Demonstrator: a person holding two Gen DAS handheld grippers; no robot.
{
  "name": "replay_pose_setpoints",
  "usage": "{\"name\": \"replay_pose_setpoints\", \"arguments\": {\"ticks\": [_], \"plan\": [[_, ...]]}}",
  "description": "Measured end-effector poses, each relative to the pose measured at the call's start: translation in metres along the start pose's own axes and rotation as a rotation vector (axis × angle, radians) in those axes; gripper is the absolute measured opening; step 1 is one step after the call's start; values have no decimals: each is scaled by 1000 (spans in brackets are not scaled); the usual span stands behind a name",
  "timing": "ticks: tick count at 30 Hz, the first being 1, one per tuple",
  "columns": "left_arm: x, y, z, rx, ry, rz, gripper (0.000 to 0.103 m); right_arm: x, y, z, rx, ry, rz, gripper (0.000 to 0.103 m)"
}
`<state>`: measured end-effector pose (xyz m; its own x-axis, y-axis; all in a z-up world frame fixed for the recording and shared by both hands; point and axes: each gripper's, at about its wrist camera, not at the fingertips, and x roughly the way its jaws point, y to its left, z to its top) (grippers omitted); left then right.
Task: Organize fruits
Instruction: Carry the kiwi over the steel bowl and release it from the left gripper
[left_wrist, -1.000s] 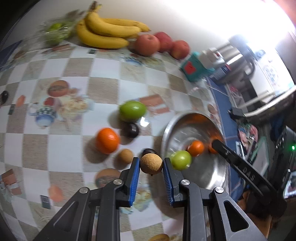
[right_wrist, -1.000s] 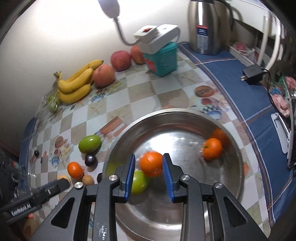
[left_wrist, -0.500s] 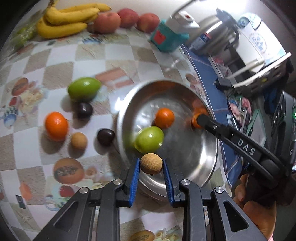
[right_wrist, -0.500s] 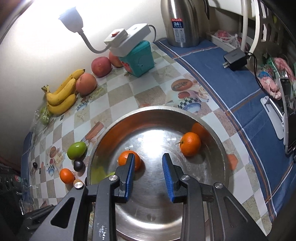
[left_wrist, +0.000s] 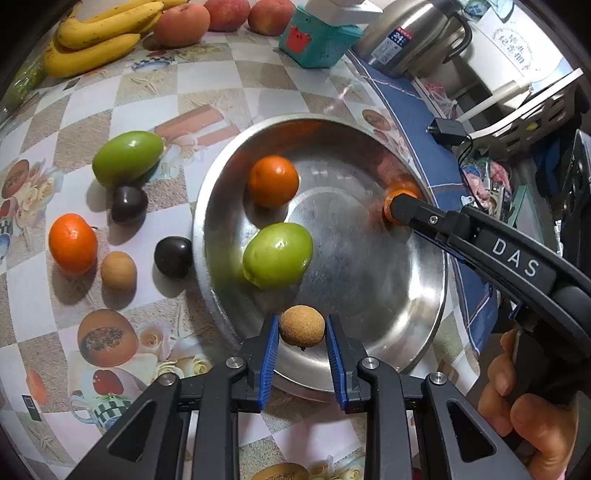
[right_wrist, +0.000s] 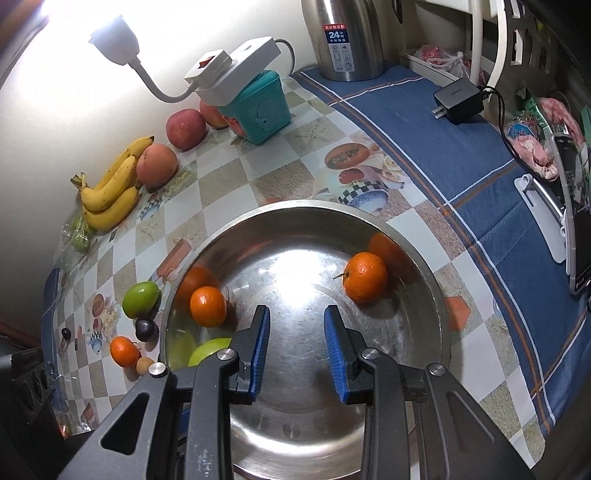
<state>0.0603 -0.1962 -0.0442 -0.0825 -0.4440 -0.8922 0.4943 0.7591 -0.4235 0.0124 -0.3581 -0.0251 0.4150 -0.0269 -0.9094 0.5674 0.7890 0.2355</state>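
Left gripper (left_wrist: 302, 363): blue-padded fingers clamped on a small round tan rough-skinned fruit (left_wrist: 302, 325), held over the 6 o'clock rim of the round stainless-steel bowl (left_wrist: 424, 332).

Right gripper (right_wrist: 295, 350): fingers set narrow with a bare gap, nothing between them, over the bowl's middle; a hand (left_wrist: 524, 413) grips its handle.

Bowl contents, left wrist view: orange mandarin (left_wrist: 273, 181) at 11 o'clock; green oval fruit (left_wrist: 277, 254) at 9 o'clock; second mandarin (right_wrist: 364, 277) at 2 o'clock in the right wrist view.

Checkered tablecloth (left_wrist: 221, 85), off the bowl's 9 o'clock side: green oval fruit (left_wrist: 127, 158), two dark plums (left_wrist: 129, 205) (left_wrist: 173, 256), mandarin (left_wrist: 72, 244), tan round fruit (left_wrist: 118, 270).

Far edge, 11 o'clock: yellow bananas (left_wrist: 99, 37), red-pink peaches (left_wrist: 181, 24).
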Motion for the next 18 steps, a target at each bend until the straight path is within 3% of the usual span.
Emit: {"name": "replay_pose_setpoints", "arguments": {"ticks": [18], "plan": [[11, -2, 0, 12, 13, 24, 29, 5, -1, -1, 3, 14, -9, 32]]}}
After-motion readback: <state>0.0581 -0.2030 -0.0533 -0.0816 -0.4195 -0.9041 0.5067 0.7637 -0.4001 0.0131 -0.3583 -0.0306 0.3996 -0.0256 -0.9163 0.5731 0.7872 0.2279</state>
